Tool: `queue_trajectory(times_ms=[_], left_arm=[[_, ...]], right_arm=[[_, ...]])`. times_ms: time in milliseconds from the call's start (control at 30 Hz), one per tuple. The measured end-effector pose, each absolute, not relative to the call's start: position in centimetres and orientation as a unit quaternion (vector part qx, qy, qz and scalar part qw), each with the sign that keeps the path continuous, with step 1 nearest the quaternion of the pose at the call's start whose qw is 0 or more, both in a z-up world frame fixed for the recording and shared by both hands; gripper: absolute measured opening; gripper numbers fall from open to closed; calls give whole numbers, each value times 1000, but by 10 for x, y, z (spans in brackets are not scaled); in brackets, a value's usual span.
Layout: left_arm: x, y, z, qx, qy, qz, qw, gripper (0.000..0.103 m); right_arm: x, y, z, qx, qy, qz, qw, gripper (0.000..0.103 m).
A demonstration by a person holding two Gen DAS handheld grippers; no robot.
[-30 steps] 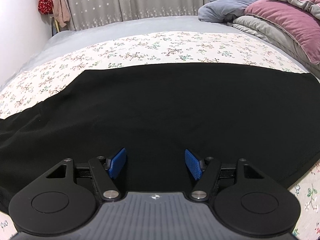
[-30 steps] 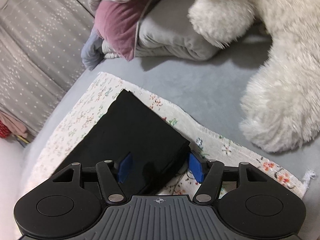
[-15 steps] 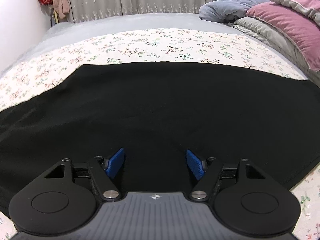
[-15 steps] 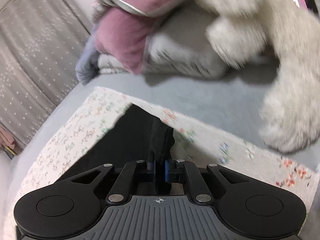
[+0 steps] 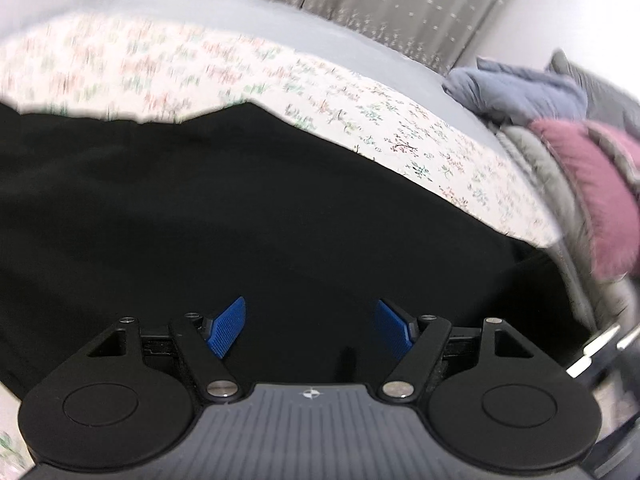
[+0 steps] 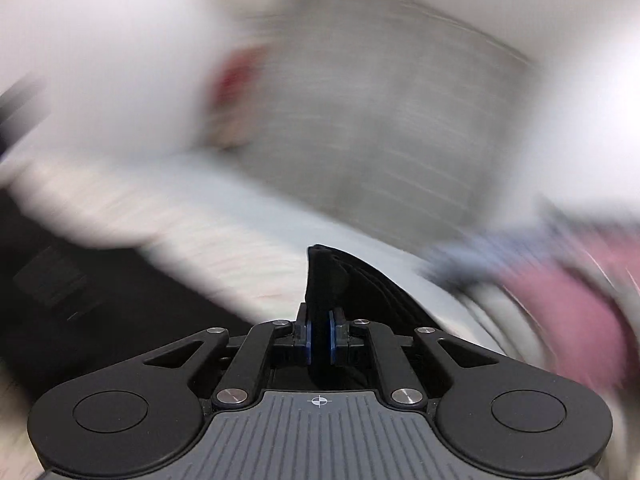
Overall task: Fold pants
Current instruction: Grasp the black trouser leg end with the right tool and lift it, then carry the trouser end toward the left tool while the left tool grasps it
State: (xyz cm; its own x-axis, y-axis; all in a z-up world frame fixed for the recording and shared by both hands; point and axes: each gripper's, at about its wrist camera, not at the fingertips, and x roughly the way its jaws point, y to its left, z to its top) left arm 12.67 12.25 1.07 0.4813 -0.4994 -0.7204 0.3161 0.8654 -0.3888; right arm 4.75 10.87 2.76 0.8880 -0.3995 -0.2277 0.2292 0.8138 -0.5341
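Black pants [image 5: 248, 216] lie spread across a floral sheet [image 5: 360, 108] on the bed. My left gripper [image 5: 310, 330] is open, its blue pads just above the near part of the pants and holding nothing. My right gripper [image 6: 320, 340] is shut on a bunched end of the black pants [image 6: 340, 276], which sticks up between the pads and is lifted off the bed. The right wrist view is heavily blurred by motion. More black fabric [image 6: 100, 292] shows at its left.
Pink and grey pillows [image 5: 592, 184] and a blue-grey blanket [image 5: 520, 92] are piled at the right. A grey starred curtain [image 5: 400, 4] hangs behind the bed. A metal part of the other gripper [image 5: 600, 350] shows at the right edge.
My right gripper closed on the pants' end, lifted it and is swinging fast to the left. My left gripper stayed open and turned its view to the left.
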Motion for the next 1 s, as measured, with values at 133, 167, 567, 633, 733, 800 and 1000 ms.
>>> queue_trajectory(times_ms=[133,167,567,633,733,800,1000], left_arm=[[128,127,6,-128,466,-238,843,88],[128,126,7,-125,465,-239,843,88],[126,113,7,-92,457,-279,840,88],[125,111,6,-86,452,-289,840,88],[124,110,5,-80,448,-306,836,88],[123,110,4,-73,444,-317,835,88],[120,105,3,-55,436,-362,822,90]], right_arm=[[73,166,-34,-350,246,-82,900,9],[75,171,-43,-360,258,-69,894,9],[69,100,18,-62,328,7,942,54],[66,71,32,5,333,10,943,59],[62,8,40,126,339,-69,930,64],[62,-33,33,206,349,-116,907,64],[61,-82,11,324,356,-161,862,66]])
